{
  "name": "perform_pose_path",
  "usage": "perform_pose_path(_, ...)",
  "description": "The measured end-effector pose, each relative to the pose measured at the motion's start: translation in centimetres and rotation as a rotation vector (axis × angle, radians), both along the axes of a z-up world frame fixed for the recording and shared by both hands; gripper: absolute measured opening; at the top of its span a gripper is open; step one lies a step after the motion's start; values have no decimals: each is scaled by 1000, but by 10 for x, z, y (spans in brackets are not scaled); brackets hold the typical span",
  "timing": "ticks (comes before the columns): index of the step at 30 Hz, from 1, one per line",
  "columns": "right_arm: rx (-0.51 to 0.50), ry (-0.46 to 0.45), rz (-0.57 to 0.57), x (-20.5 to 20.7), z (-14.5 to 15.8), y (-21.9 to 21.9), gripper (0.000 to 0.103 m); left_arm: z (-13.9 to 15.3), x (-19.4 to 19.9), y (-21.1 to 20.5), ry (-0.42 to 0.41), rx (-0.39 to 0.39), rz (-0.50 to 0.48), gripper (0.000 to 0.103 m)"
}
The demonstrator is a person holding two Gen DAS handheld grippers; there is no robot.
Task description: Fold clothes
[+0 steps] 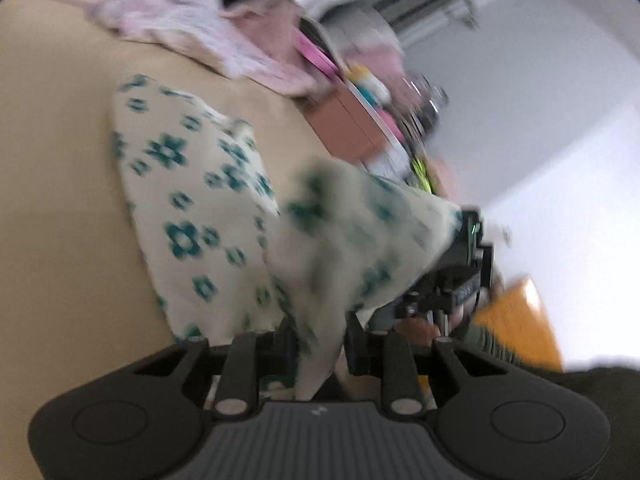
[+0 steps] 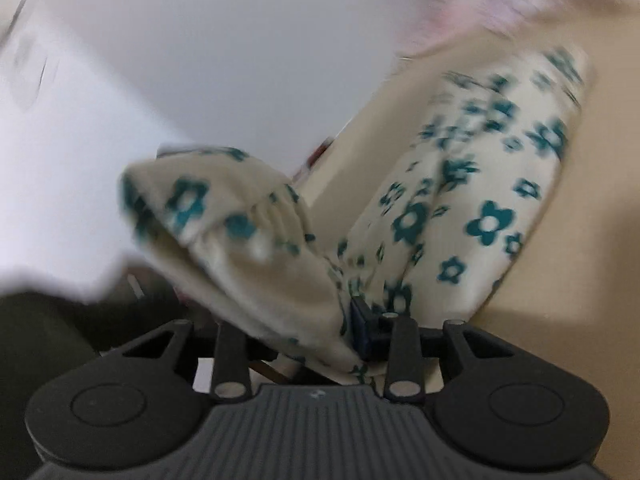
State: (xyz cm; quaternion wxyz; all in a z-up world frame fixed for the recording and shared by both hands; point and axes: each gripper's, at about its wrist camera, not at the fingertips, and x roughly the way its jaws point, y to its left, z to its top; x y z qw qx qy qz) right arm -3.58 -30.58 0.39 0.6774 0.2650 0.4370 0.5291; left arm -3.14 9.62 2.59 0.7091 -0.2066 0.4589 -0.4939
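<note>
1. Cream cloth printed with teal flowers, a garment point(image 1: 192, 208), lies partly flat on a tan surface point(image 1: 60, 200); all places below are given relative to this garment.
2. One part of the garment is lifted off the flat part and runs down into the left gripper point(image 1: 320, 354), whose jaws are clenched on a bunched fold of it.
3. In the left wrist view the scene is strongly tilted, so the left gripper is rolled to one side and points slightly downward along the garment's near edge.
4. The right gripper point(image 2: 316, 344) sits at another lifted edge of the garment point(image 2: 480, 208); a rolled fold of it lies between the narrowed jaws, with a dark blue pad against the cloth, so it is grasping the garment.
5. From the left wrist view, the right gripper's black frame point(image 1: 460, 276) shows just beyond the lifted fold, with part of a hand point(image 1: 420, 330) and a dark green sleeve point(image 1: 492, 344) behind it.
6. The right wrist view is tilted too, and this gripper points slightly downward.
7. Pink and white clothes point(image 1: 192, 28) lie heaped on the tan surface beyond the garment's far end, well apart from both grippers.
8. Both views are blurred.
</note>
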Motion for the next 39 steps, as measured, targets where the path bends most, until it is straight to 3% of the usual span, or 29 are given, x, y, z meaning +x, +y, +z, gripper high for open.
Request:
perform_pose_path(4, 18, 130, -117, 22, -9, -6, 34, 1, 16, -7, 7, 47, 76, 22)
perform_pose_path(9, -51, 88, -147, 7, -6, 1, 32, -3, 13, -10, 11, 73, 67, 24)
perform_pose_path(10, -67, 69, -150, 4, -4, 1, 32, -2, 12, -10, -12, 84, 76, 30)
perform_pose_path(12, -109, 20, -171, -2, 3, -1, 50, 0, 12, -10, -47, 116, 109, 48)
perform_pose_path(13, -122, 0, -185, -3, 6, -2, 65, 1, 13, -9, -52, 128, 125, 53)
perform_pose_path(14, -123, -16, -205, -3, 10, -3, 70, 2, 16, -7, -53, 130, 142, 53)
perform_pose_path(19, -144, -45, -348, -7, 23, -15, 71, 6, 29, -10, -31, 100, 203, 51)
perform_pose_path(21, -116, -20, -397, -4, 15, -21, 59, 1, 31, -15, -21, 110, 237, 35)
perform_pose_path(23, -100, -6, -433, -3, 8, -21, 14, -1, 28, -15, -18, 92, 256, 20)
perform_pose_path(27, -80, -53, -432, -21, 14, -18, 10, 11, 6, -6, -39, 68, 292, 17)
perform_pose_path(29, -76, -57, -422, -27, 18, -17, 10, 8, -1, -6, -33, 93, 298, 17)
perform_pose_path(33, -189, -44, -420, -23, 1, -6, 10, -14, -1, -12, -25, 137, 293, 18)
perform_pose_path(36, -226, -72, -417, -25, -3, -3, 12, -8, -5, -8, -74, 136, 302, 28)
perform_pose_path(37, -250, -103, -420, -28, 3, -2, 20, 1, -9, -4, -128, 145, 328, 42)
perform_pose_path(38, -276, -137, -431, -31, 11, -2, 37, 10, -12, 0, -182, 155, 354, 50)
perform_pose_path(39, -302, -172, -441, -33, 19, -2, 46, 19, -16, 3, -236, 164, 380, 52)
